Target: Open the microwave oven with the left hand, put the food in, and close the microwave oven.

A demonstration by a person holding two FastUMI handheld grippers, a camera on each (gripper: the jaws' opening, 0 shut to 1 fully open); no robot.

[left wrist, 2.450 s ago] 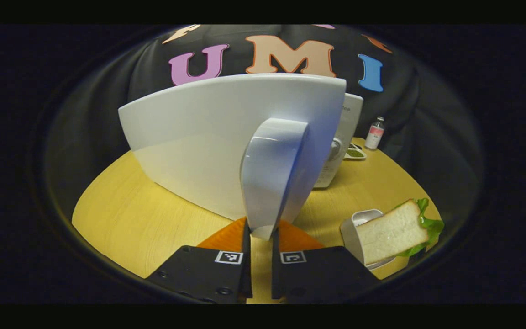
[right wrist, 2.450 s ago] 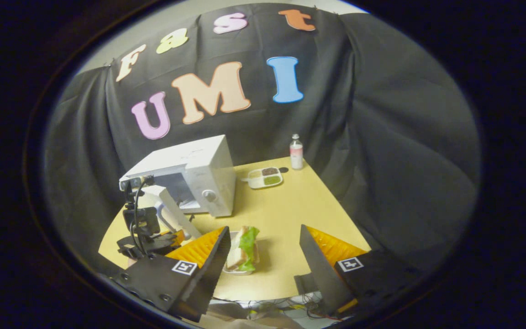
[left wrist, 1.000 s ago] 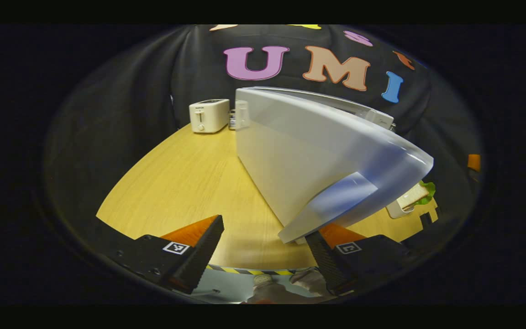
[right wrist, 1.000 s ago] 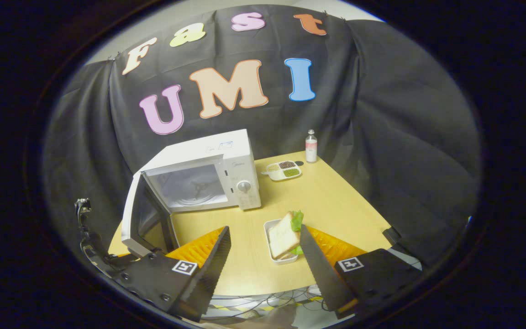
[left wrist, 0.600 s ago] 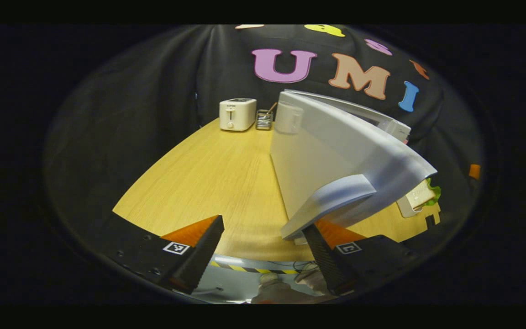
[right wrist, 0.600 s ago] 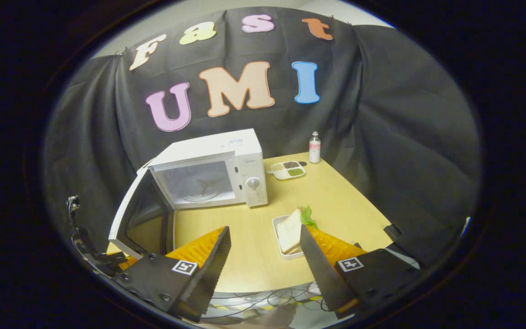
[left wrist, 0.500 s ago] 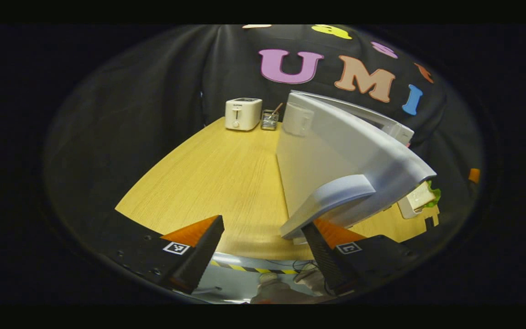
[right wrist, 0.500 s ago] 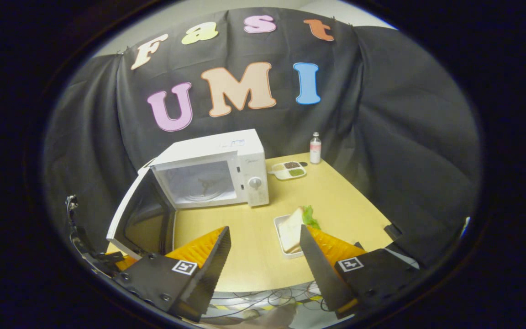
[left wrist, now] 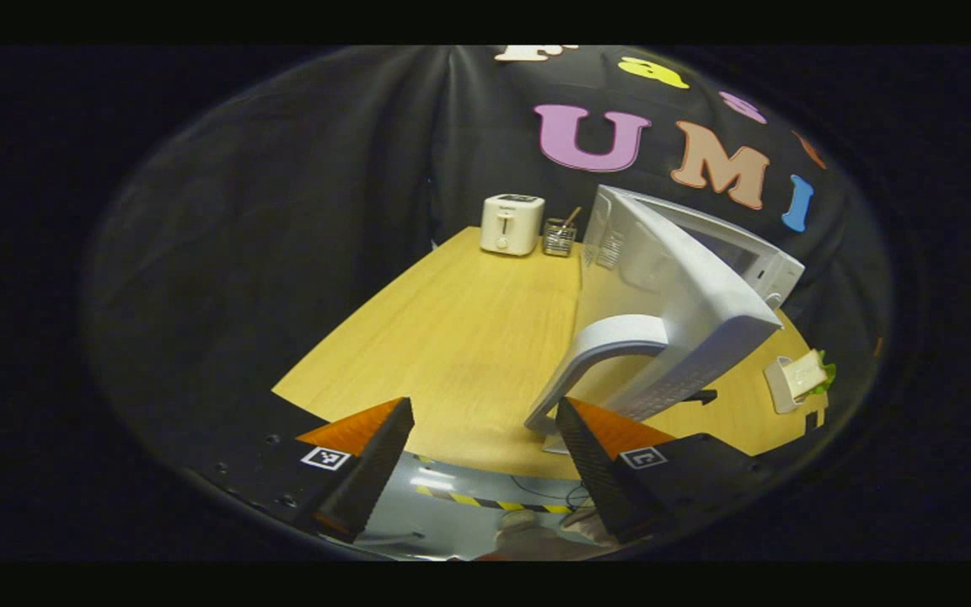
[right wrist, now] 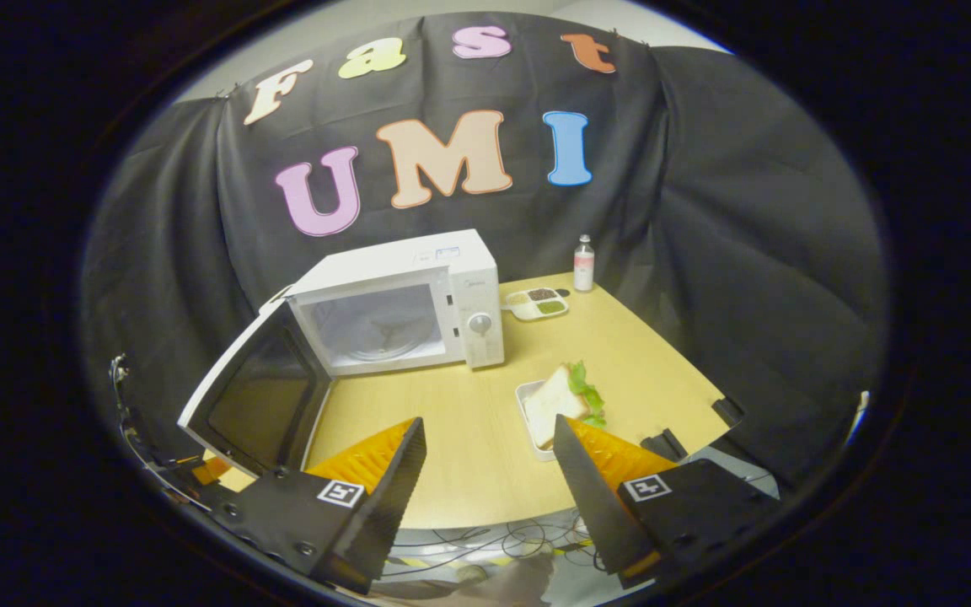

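The white microwave (right wrist: 452, 261) stands at the back of the wooden table, its door (right wrist: 258, 405) swung wide open and its cavity (right wrist: 372, 324) bare. In the left gripper view the door (left wrist: 696, 312) is seen edge-on, and its curved handle (left wrist: 599, 341) ends just beside one finger of my open left gripper (left wrist: 481, 421). A sandwich (right wrist: 555, 403) with lettuce leans in a white tray (right wrist: 526, 394). My right gripper (right wrist: 487, 438) hovers open, short of the tray and holding nothing. The sandwich (left wrist: 804, 375) also lies far right in the left gripper view.
A toaster (left wrist: 512, 223) and a wire utensil holder (left wrist: 560, 239) stand at the table's far left corner. A divided dish (right wrist: 536, 303) and a small bottle (right wrist: 584, 263) sit right of the microwave. Cables hang below the table's front edge.
My left gripper let go of the door handle, opened and drew back to the left. The door swung from part open to wide open. The right gripper stayed open and shifted slightly.
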